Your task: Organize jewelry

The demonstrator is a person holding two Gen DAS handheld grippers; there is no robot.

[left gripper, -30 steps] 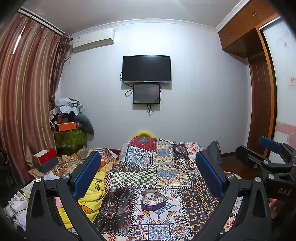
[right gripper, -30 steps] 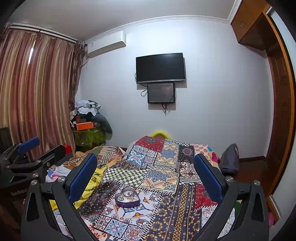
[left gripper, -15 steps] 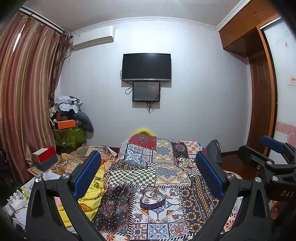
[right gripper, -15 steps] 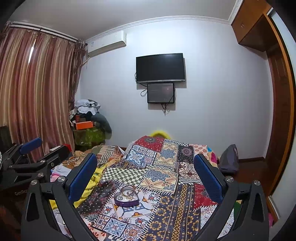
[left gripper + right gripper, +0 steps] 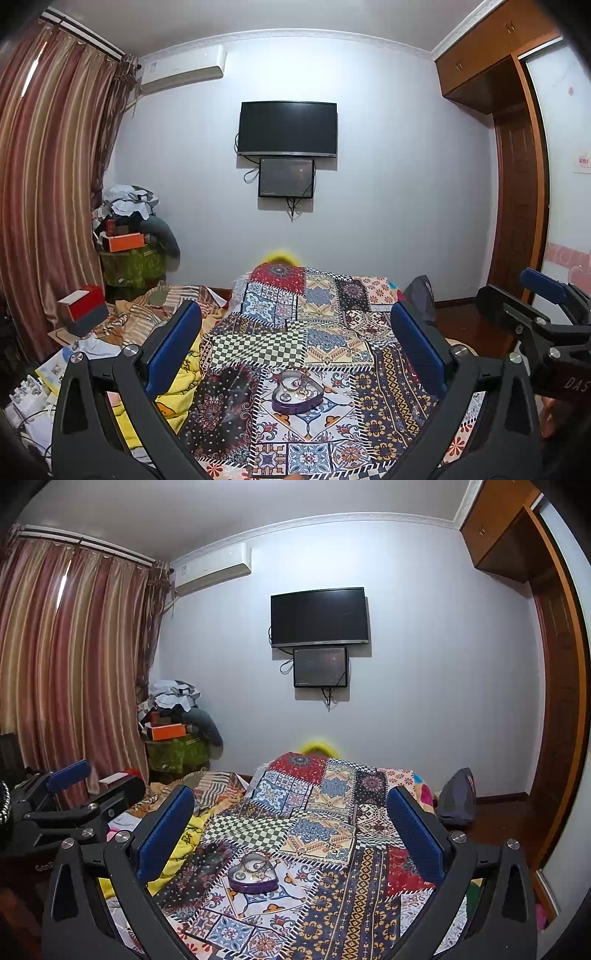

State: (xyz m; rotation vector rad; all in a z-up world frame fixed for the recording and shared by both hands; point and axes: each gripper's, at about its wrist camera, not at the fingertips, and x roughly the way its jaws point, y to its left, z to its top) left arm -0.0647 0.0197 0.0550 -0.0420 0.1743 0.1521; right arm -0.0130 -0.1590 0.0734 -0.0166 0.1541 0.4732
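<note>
Purple heart box (image 5: pixel 297 392) on quilt (image 5: pixel 332 343), ahead between both wide-open tools; contents perhaps rings.

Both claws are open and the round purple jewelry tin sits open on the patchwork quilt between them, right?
One thing is wrong: the purple jewelry tin is heart-shaped, not round, as the left wrist view shows. The rest holds: the left claw and right claw are open, and the tin sits open on the patchwork quilt.
</note>
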